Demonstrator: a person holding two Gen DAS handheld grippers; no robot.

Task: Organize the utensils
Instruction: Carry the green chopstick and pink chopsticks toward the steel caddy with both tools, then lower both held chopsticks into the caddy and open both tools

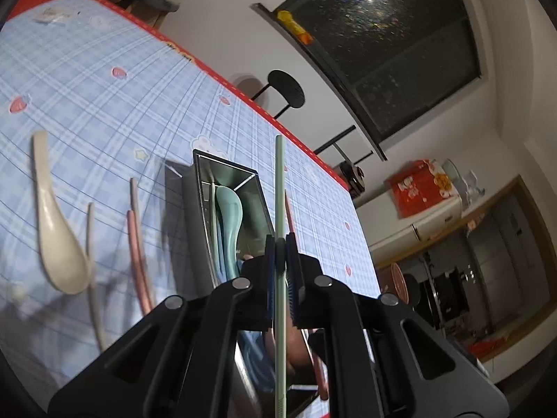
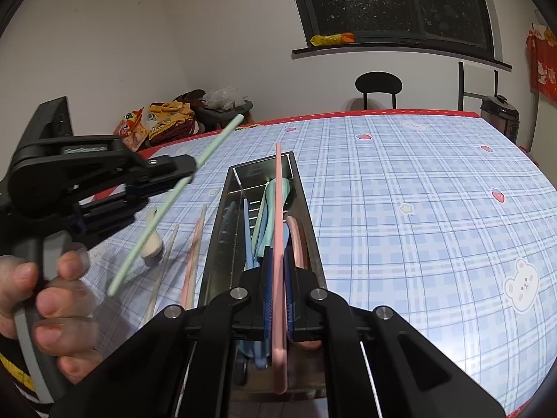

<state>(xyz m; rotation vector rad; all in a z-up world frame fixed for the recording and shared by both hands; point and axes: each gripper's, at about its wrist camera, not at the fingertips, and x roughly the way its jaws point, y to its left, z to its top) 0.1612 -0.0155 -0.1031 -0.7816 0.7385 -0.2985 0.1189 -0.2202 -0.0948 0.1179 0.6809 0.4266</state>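
Right hand-held gripper (image 2: 278,264): clamped on pink chopstick (image 2: 277,209), lengthwise above tray (image 2: 311,216), likely for dropping in. Left hand-held gripper (image 1: 280,244): clamped on green chopstick (image 1: 280,181). Loose on table (image 2: 417,209): white spoon (image 1: 55,230).

Mint green chopstick (image 1: 280,188), pink chopstick (image 2: 278,209), cream spoon (image 1: 55,230), blue plaid tablecloth (image 2: 417,209) with red border

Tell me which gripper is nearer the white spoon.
Left. The left gripper hovers just above the white spoon; the right gripper is over the metal tray, farther off.
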